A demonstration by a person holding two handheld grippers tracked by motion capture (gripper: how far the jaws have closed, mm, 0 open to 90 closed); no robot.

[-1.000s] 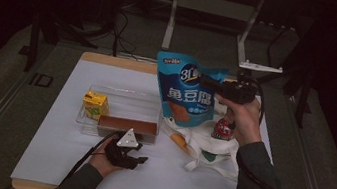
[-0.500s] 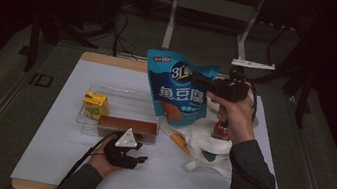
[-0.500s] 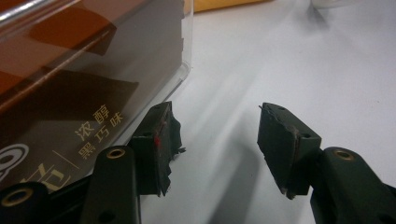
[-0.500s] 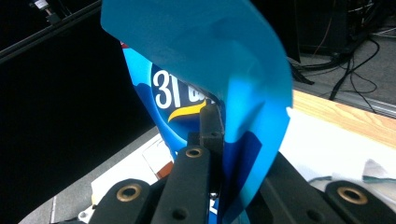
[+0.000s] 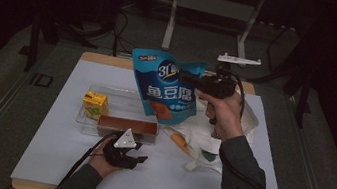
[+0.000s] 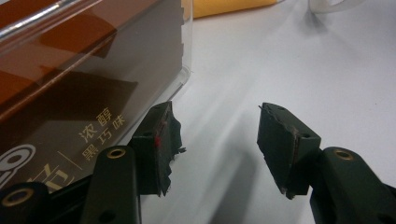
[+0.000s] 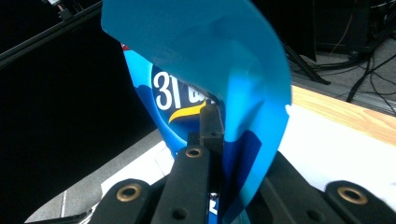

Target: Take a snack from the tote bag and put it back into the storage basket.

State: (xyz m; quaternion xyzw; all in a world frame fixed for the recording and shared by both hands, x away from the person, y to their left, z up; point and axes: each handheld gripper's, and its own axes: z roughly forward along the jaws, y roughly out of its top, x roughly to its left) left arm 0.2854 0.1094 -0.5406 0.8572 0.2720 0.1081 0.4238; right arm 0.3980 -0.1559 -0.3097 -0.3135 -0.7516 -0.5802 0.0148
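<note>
Two fingers of the right gripper [image 5: 190,79] are pinching only the blue pouch's [image 5: 165,85] top edge (left gripper [image 5: 134,159] resting spread, empty), so the hanging bag is risking slipping or swinging into the clear tray [image 5: 120,98] below.

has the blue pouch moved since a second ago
Yes. The blue pouch, pinched in the right gripper, has shifted left in the high view and now hangs above the clear tray's right end.
</note>
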